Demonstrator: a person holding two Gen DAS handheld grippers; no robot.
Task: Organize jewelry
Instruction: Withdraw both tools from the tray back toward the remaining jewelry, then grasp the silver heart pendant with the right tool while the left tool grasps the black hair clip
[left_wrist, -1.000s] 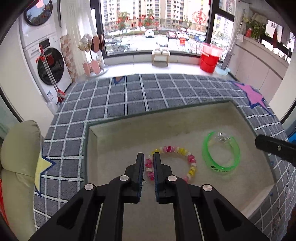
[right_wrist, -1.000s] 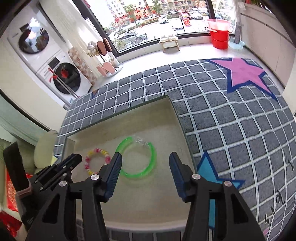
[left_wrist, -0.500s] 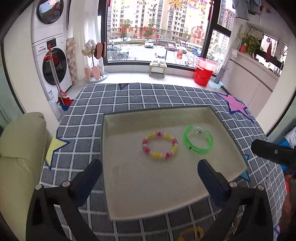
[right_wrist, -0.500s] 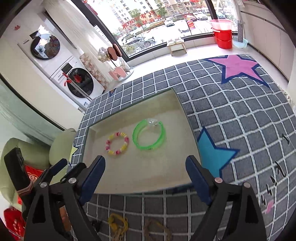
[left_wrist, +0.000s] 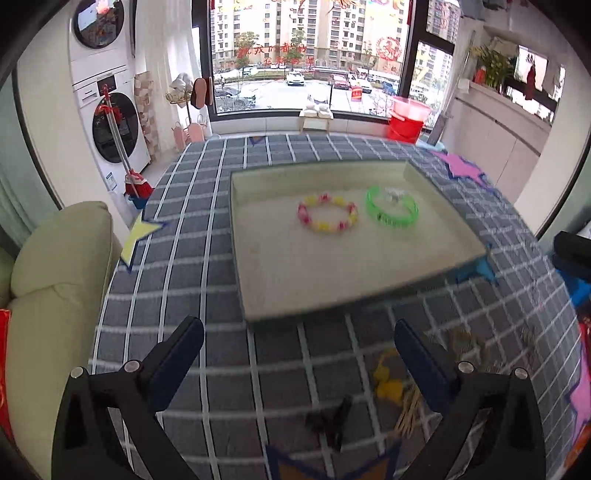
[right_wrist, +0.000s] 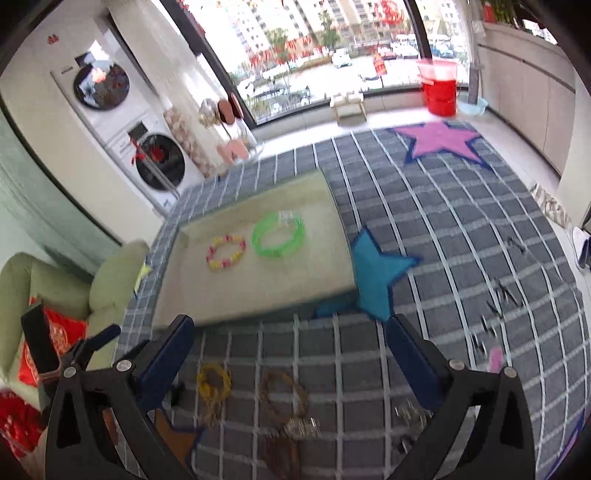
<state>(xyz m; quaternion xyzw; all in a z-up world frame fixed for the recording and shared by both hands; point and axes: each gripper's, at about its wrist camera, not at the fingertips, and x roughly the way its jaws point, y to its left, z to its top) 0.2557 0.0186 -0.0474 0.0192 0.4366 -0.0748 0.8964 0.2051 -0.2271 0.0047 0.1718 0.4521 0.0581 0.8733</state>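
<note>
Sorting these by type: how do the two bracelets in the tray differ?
The beaded bracelet is a ring of separate pink and yellow beads; the green bangle is one smooth translucent band. The bangle looks slightly wider across and carries a clear piece at its far edge. Both lie flat, side by side, apart, in the beige tray.

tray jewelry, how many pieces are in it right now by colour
green bangle: 1
pink and yellow beaded bracelet: 1
total in the tray: 2
More jewelry lies on the checked cloth in front of the tray, too blurred to count.
</note>
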